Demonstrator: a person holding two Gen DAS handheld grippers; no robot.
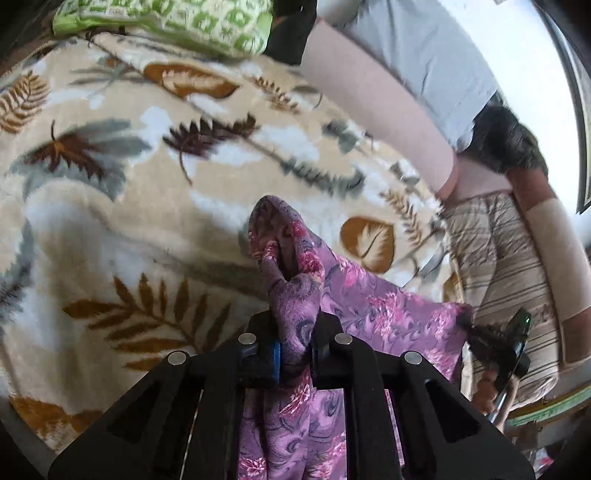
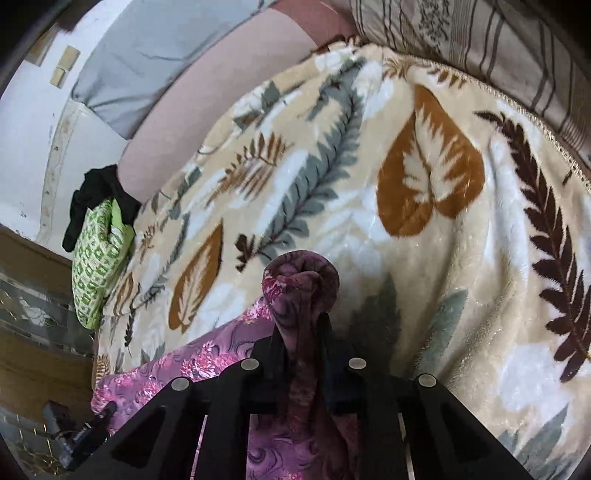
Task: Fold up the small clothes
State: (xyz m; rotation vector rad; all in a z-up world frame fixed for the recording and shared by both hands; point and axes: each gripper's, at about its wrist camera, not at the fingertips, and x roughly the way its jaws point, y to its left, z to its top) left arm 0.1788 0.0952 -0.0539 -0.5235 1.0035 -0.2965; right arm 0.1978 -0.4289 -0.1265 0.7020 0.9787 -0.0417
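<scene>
A purple floral garment (image 1: 373,306) hangs stretched between my two grippers above a leaf-patterned blanket (image 1: 147,192). My left gripper (image 1: 295,339) is shut on one bunched corner, which pokes up past the fingers. My right gripper (image 2: 301,332) is shut on the other bunched corner of the garment (image 2: 184,362). The right gripper also shows in the left wrist view (image 1: 498,343) at the cloth's far end, and the left gripper shows in the right wrist view (image 2: 92,424). The lower part of the garment is hidden below the grippers.
A green-and-white patterned cloth (image 1: 192,22) and a black item (image 2: 99,195) lie at one end of the blanket (image 2: 406,221). A pink bolster (image 1: 373,107), a grey pillow (image 1: 424,51) and a striped cushion (image 1: 506,266) border it.
</scene>
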